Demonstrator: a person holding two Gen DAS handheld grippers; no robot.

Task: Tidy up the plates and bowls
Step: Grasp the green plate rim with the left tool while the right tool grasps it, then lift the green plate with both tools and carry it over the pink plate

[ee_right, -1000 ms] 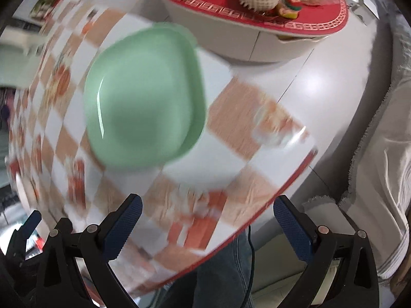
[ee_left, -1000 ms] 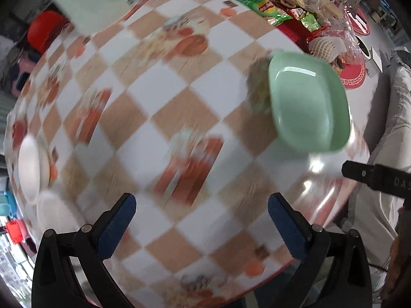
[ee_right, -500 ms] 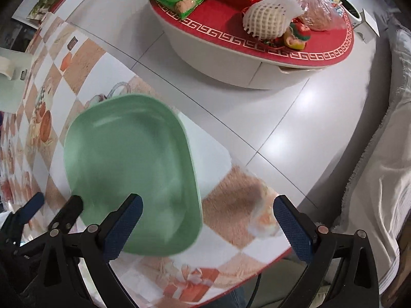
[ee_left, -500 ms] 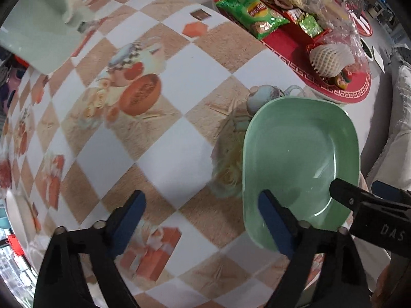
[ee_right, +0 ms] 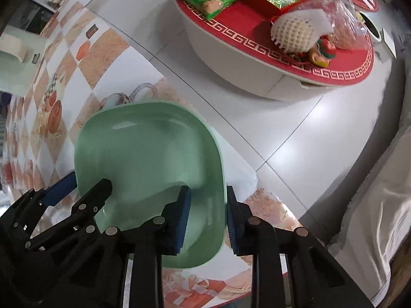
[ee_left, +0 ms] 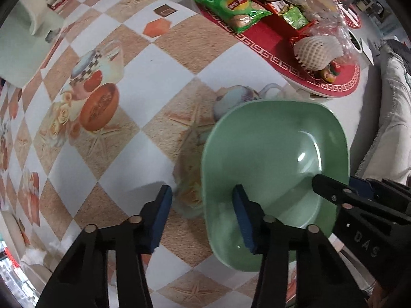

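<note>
Home: oilcloth-covered table (ee_left: 159,138), snack tray (ee_right: 282,59)

we see one green plate (ee_left: 277,154), pale mint in colour, with a squarish shape and rounded corners. it is rather deep, with a raised rim all around and a flat, glossy bottom that reflects some light. it lies upright, open side up, on the checkered surface (ee_left: 128,118), close to the near edge and to the corner of this surface. in the right wrist view the same plate (ee_right: 143,154) looks empty and clean. its rim stands between blue pads on two opposite sides.
</note>
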